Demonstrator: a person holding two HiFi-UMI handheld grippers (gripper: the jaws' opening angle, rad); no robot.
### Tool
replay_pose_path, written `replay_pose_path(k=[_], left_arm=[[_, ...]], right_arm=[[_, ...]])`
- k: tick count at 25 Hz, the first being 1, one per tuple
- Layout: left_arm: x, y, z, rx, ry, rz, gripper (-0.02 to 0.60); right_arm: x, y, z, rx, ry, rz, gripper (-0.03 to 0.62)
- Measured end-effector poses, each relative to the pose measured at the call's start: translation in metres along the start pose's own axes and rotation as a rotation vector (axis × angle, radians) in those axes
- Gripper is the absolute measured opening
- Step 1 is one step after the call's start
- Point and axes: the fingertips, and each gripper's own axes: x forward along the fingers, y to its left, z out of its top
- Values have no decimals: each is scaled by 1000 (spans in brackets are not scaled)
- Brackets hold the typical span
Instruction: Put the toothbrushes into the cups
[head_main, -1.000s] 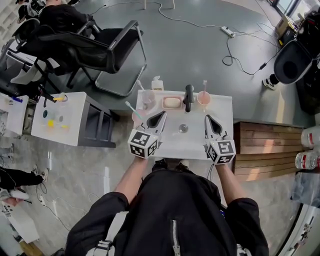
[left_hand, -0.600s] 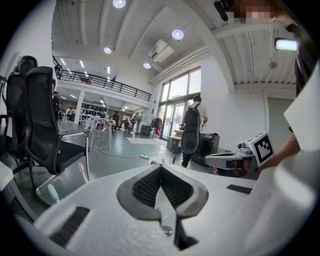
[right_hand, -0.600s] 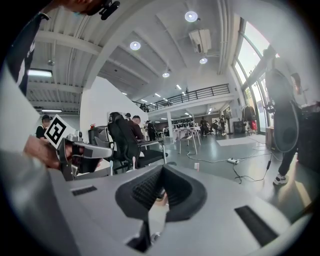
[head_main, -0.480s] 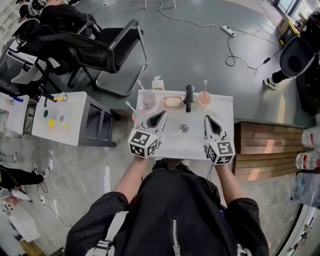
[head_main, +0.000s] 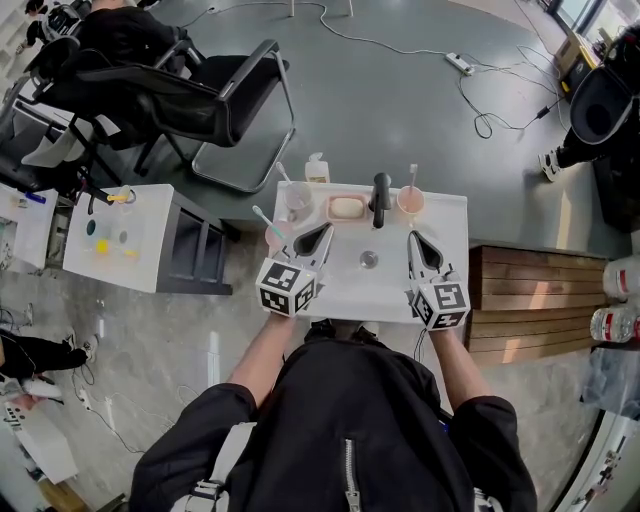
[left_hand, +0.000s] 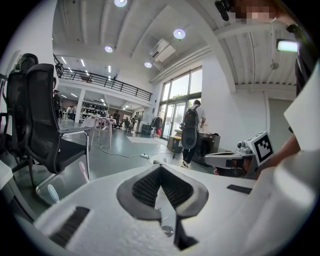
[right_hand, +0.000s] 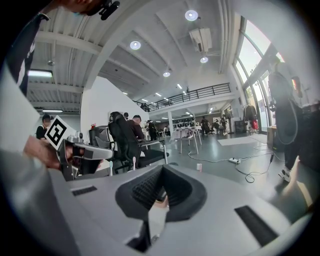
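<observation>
Both grippers hover over the white sink top (head_main: 440, 290), empty and apart from everything. My left gripper (head_main: 326, 231) is shut and points at the sink's back; my right gripper (head_main: 411, 237) is also shut, level with it. A pink cup (head_main: 277, 234) at the left edge holds a teal toothbrush (head_main: 261, 214). Behind it, a clear cup (head_main: 297, 200) holds a toothbrush (head_main: 283, 172). At the back right, a pink cup (head_main: 409, 200) holds a toothbrush (head_main: 411, 175). In the left gripper view two brush heads (left_hand: 52, 192) rise past the gripper's left side.
A soap dish (head_main: 346, 207), a black faucet (head_main: 379, 196) and a drain (head_main: 369, 260) lie between the grippers. A small bottle (head_main: 316, 166) stands at the back edge. A black office chair (head_main: 200, 100) is behind, a side table (head_main: 115, 235) left, wooden steps (head_main: 525, 290) right.
Neither gripper has moved and the cups and brushes stand as before. Only a person at the far right of the room has shifted.
</observation>
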Motion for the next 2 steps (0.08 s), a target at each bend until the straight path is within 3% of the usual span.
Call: replay_pose_path(k=[2], left_arm=[[1, 2, -1, -3, 2, 0, 2]], right_arm=[[2, 0, -1, 1, 0, 0, 3]])
